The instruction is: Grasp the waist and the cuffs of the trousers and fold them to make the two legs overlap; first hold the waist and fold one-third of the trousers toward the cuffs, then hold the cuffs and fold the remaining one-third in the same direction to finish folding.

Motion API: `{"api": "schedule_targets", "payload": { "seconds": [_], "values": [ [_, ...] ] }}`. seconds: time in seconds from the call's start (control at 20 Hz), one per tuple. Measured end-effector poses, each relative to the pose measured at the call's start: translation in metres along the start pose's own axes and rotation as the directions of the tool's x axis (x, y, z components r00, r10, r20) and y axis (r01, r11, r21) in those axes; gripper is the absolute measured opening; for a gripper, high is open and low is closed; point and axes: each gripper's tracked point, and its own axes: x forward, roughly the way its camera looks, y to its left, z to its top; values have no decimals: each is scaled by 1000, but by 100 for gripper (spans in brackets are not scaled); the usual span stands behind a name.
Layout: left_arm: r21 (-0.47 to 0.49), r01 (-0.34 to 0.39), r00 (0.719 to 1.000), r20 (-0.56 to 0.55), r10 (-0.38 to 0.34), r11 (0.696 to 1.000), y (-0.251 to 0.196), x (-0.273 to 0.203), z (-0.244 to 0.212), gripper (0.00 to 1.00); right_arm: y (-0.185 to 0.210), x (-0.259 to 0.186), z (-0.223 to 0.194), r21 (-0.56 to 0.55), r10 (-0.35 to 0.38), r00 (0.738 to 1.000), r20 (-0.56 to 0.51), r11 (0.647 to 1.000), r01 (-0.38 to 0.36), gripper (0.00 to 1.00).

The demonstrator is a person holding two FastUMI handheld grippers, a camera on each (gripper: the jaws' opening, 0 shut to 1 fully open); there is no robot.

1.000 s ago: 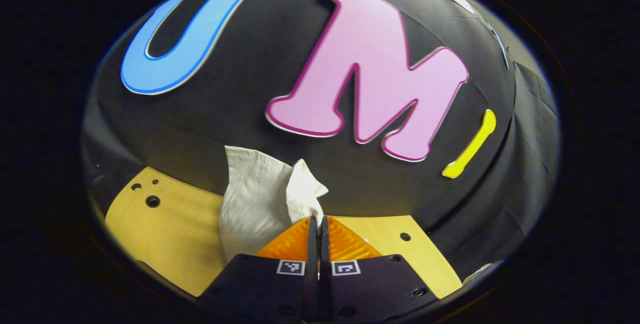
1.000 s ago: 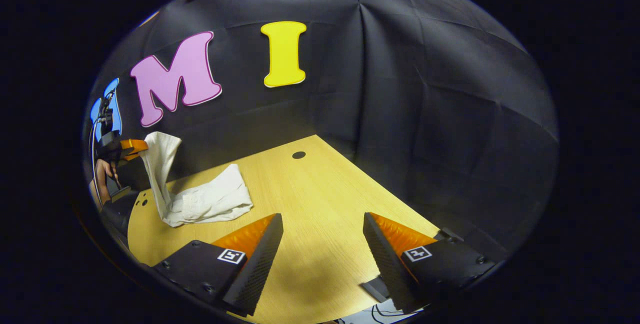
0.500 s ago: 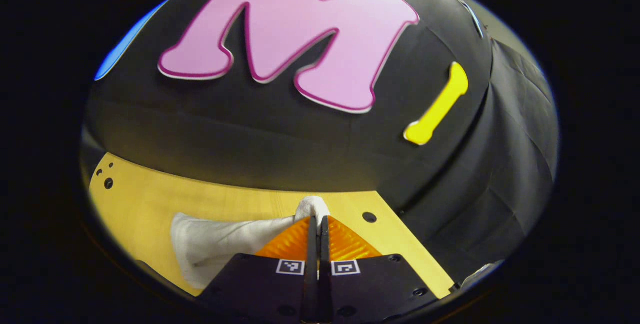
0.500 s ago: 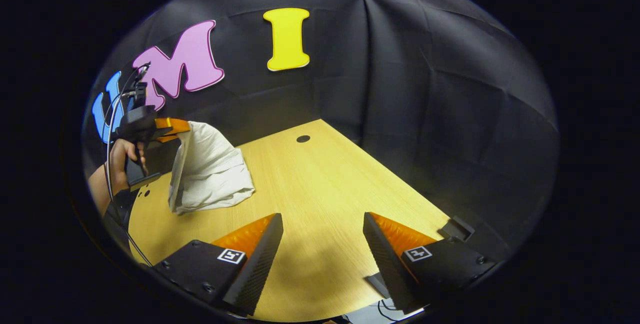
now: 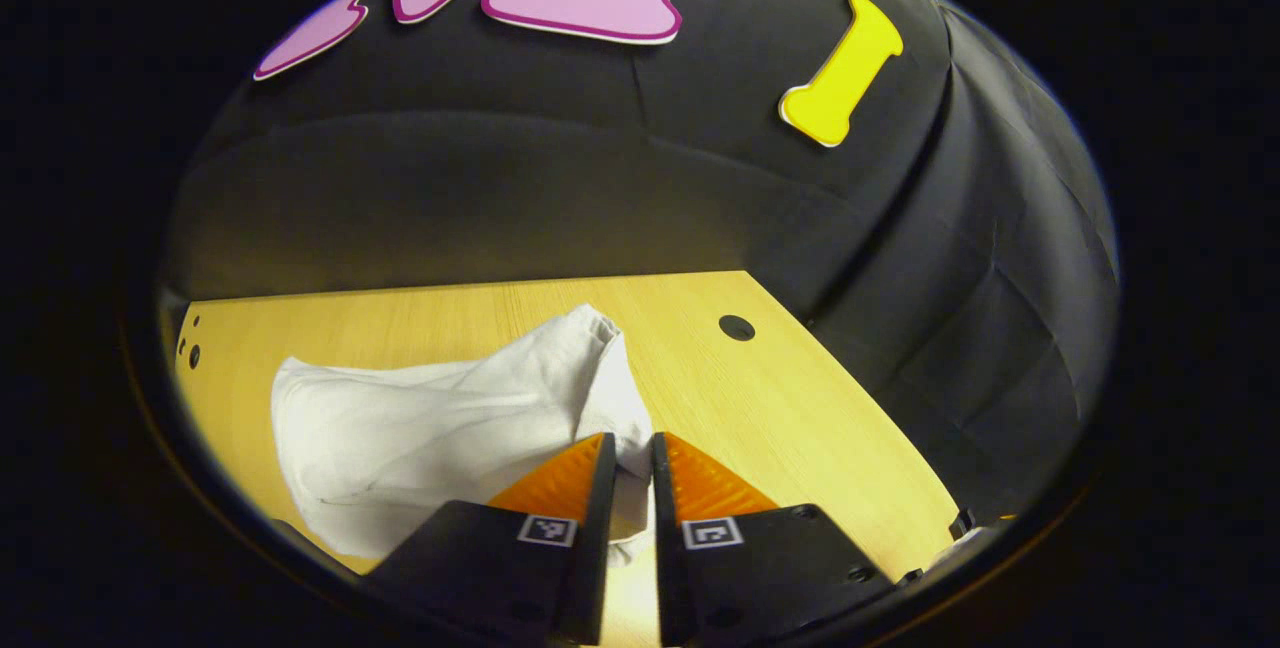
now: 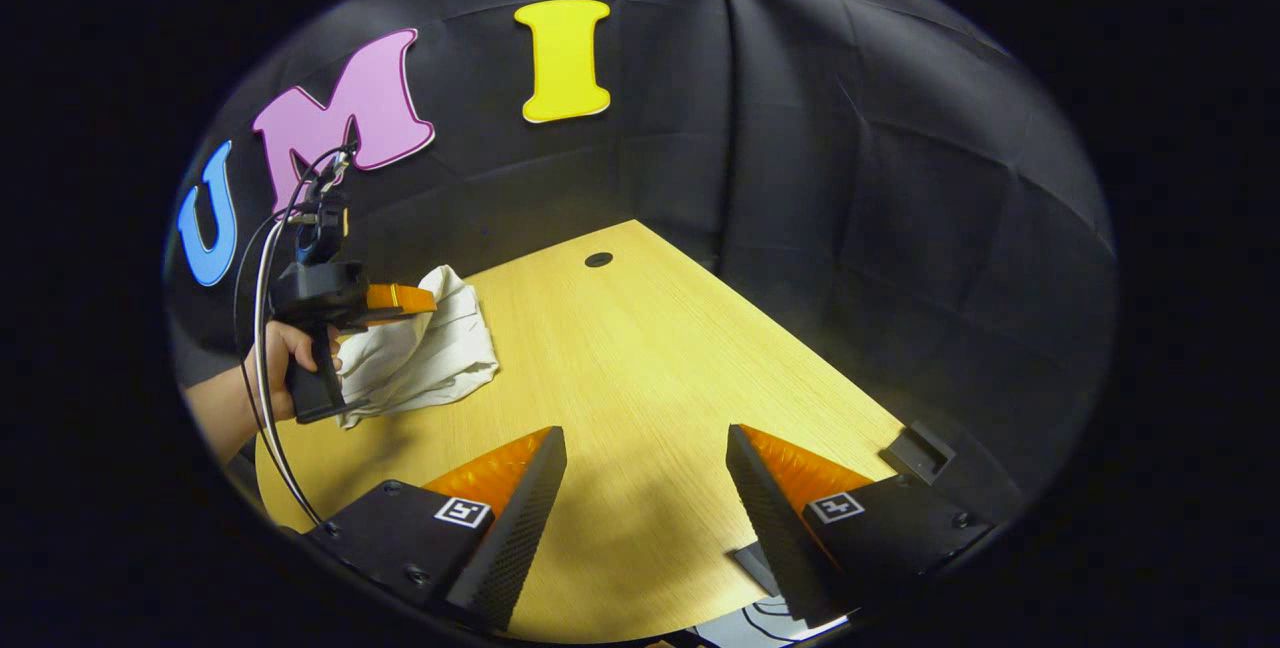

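Observation:
The white trousers (image 5: 430, 428) lie in a folded bundle on the wooden table (image 5: 800, 408), near its back left part. My left gripper (image 5: 632, 443) is low over the bundle's right end. Its fingers stand a small gap apart, with a fold of the cloth lying loose between them. In the right gripper view the same trousers (image 6: 430, 353) sit at the left, with the left gripper (image 6: 425, 300) above them, held by a hand (image 6: 280, 353). My right gripper (image 6: 645, 438) hovers wide open over bare table (image 6: 650, 328), well away from the trousers, holding nothing.
A round hole (image 6: 598, 259) marks the table near the back wall. A small black clip (image 6: 920, 450) sits at the table's right edge. Cables (image 6: 262, 328) hang from the left gripper. Black cloth walls close in the back and the right side.
The left gripper came down and carried the lifted end of the trousers over the rest, so the bundle now lies flat. Its fingers have parted a little. The right gripper barely moved.

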Motion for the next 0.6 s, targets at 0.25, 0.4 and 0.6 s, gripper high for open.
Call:
{"api": "schedule_targets", "payload": {
  "seconds": [0.25,0.4,0.6],
  "values": [
    [-104,36,998,57,-30,994,10,-27,10,75,5,7,10,-16,13,1000,7,1000,-12,99],
    [-75,-26,993,114,34,997,45,-59,15,95,22,18,15,-36,55,998,11,998,-54,99],
    [-56,-120,968,215,130,991,80,-124,24,96,58,30,19,-72,145,989,1,987,-144,99]
  ]
}}
